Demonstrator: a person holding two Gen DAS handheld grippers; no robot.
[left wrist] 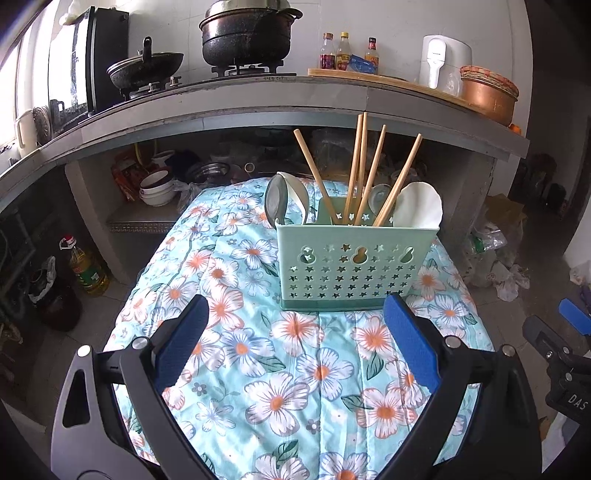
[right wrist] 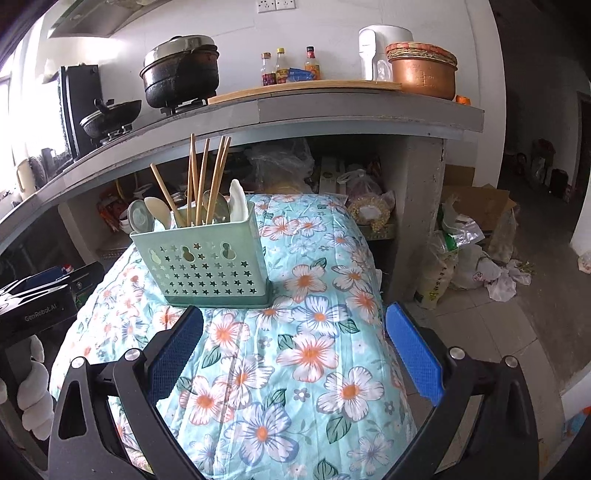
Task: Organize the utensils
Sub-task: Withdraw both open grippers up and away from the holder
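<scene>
A pale green perforated utensil holder (left wrist: 351,266) (right wrist: 207,266) stands upright on a table covered with a floral cloth (left wrist: 295,369) (right wrist: 295,350). Several wooden chopsticks (left wrist: 362,166) (right wrist: 201,177) lean out of its middle part. Spoons stand at its left end (left wrist: 284,197) (right wrist: 142,216), and a white spoon (left wrist: 419,206) (right wrist: 238,205) stands at its right end. My left gripper (left wrist: 295,310) is open just in front of the holder with nothing between its fingers. My right gripper (right wrist: 293,317) is open too, empty, over the cloth to the holder's right front.
Behind the table runs a grey counter (left wrist: 258,99) with blackened pots (left wrist: 243,33), sauce bottles (left wrist: 343,51) and a copper bowl (left wrist: 487,92). Bowls (left wrist: 157,186) and bags sit on the shelf below. An oil bottle (left wrist: 86,269) and plastic bags (right wrist: 476,266) lie on the floor.
</scene>
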